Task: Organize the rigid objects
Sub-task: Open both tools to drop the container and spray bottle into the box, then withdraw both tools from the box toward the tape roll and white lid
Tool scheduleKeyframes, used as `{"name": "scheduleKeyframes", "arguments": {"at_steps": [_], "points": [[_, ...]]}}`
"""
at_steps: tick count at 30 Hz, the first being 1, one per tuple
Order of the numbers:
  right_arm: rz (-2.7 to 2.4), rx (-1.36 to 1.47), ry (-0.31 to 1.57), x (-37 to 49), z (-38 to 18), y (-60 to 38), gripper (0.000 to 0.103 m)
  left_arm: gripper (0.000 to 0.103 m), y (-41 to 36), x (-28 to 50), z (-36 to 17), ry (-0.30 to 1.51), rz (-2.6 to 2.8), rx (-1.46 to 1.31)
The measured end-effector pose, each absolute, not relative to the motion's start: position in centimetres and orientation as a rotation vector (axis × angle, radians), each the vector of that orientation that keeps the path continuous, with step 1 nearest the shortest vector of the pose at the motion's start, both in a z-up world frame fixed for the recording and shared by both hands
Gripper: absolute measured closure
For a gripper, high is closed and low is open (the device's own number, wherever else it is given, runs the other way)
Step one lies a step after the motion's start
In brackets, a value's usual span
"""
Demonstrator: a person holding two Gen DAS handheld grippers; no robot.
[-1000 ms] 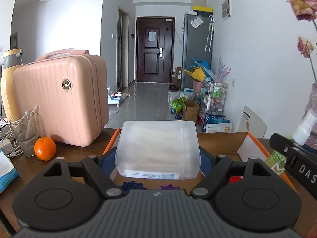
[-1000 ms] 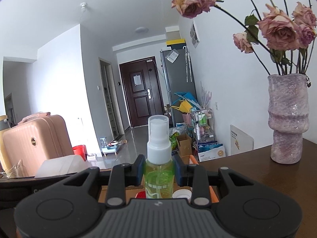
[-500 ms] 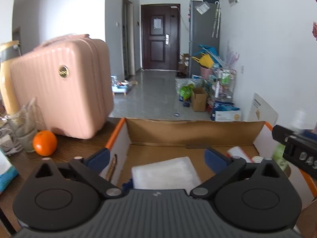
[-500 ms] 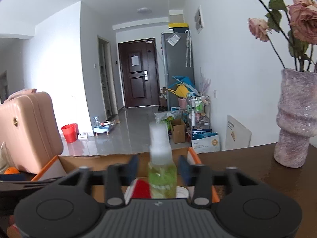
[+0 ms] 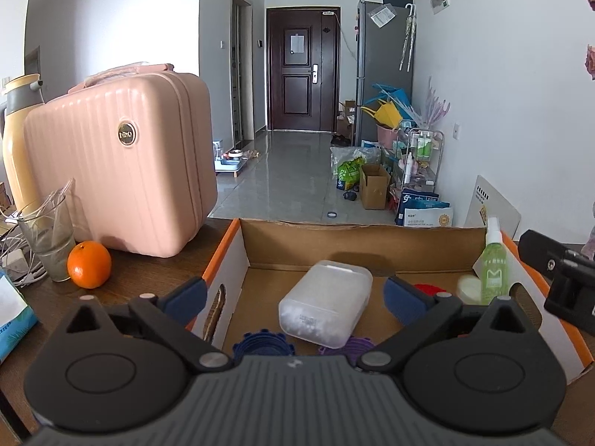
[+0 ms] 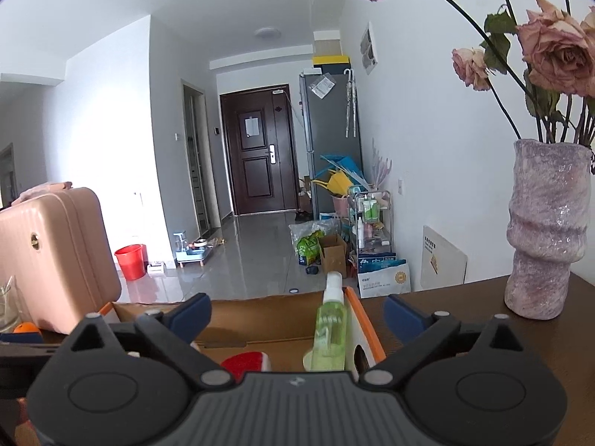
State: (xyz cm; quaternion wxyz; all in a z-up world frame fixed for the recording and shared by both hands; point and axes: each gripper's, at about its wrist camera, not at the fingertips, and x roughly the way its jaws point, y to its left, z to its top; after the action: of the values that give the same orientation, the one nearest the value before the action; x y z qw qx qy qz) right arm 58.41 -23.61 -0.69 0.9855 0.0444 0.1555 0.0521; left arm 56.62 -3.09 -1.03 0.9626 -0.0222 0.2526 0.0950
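An open cardboard box (image 5: 357, 228) sits on the dark wooden table. A translucent white plastic container (image 5: 327, 308) lies on its floor, just ahead of my left gripper (image 5: 293, 295), which stands open and touches nothing. Blue (image 5: 262, 342) and purple (image 5: 349, 345) gear-shaped pieces and a red item (image 5: 427, 289) also lie inside. A green spray bottle (image 6: 331, 327) stands upright in the box's right corner (image 6: 353, 297). It is between the jaws of my right gripper (image 6: 297, 312), which are opening, pads clear of it. The right gripper (image 5: 557, 271) shows at the left wrist view's right edge.
Left of the box stand a pink suitcase (image 5: 122, 182), an orange (image 5: 89, 264), a glass (image 5: 50, 238), a yellow flask (image 5: 18, 141) and cables. A blue packet (image 5: 11, 316) lies at the near left. To the box's right is a purple vase (image 6: 543, 230) of roses.
My left gripper opened and the translucent container went from its jaws down into the box. My right gripper opened off the spray bottle, which now stands in the box's right corner.
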Motion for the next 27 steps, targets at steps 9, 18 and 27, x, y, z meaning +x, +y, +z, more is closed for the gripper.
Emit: {"name": "scheduleKeyframes", "arguments": {"at_steps": [9,18,27], "points": [[0.107,0.081,0.286,56.0,-0.2,-23.7,0.000,0.000,-2.8,54.8,-0.4,0.494,0.197,-0.053],[0.116,0.060,0.268,52.7,0.0,-23.5,0.000,0.000,-2.5,51.5,0.3,0.460,0.187,-0.041],[0.130,0.028,0.253,48.9,-0.1,-22.5,0.000,0.000,-2.1,48.2,0.1,0.453,0.192,-0.010]]}}
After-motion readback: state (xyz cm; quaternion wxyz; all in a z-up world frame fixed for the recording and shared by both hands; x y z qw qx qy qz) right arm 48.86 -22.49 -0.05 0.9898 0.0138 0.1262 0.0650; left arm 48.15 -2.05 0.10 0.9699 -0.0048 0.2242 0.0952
